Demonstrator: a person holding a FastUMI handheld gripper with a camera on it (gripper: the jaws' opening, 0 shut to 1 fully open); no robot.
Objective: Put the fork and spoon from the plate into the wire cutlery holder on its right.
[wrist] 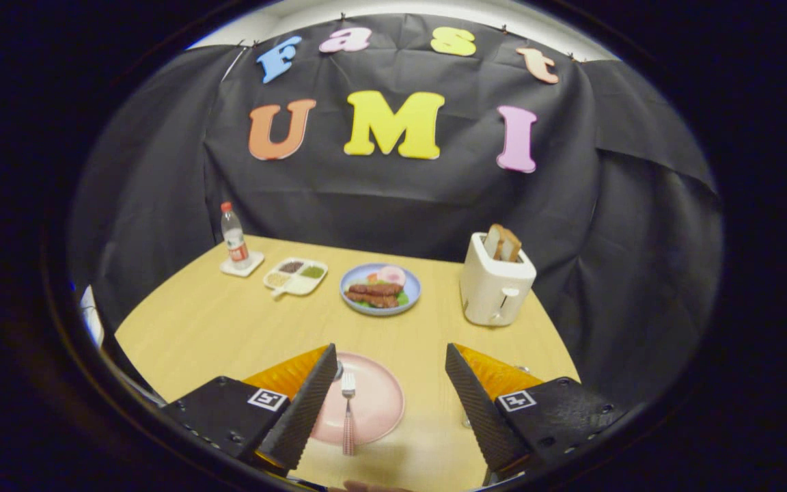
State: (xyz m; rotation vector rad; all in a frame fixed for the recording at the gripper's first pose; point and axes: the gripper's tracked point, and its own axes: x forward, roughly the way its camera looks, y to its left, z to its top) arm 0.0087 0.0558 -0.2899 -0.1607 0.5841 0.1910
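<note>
My gripper (391,348) hangs open above the near part of the wooden table (229,321), with nothing between its fingers. A pink plate (381,400) lies below, partly covered by the left finger (305,403). On the plate a silver fork with a pink handle (348,410) lies with its tines pointing away, just inside the left finger. A small shiny bit, possibly the spoon's bowl (338,371), peeks out at that finger's edge; the rest is hidden. By the right finger (479,403) thin wire bits of the cutlery holder (466,422) show, mostly hidden.
Farther back on the table are a blue plate of food (380,289), a white toaster (496,287) holding toast, a divided snack tray (296,275) and a water bottle (234,237) on a coaster. A person's fingertip (366,486) shows at the near edge.
</note>
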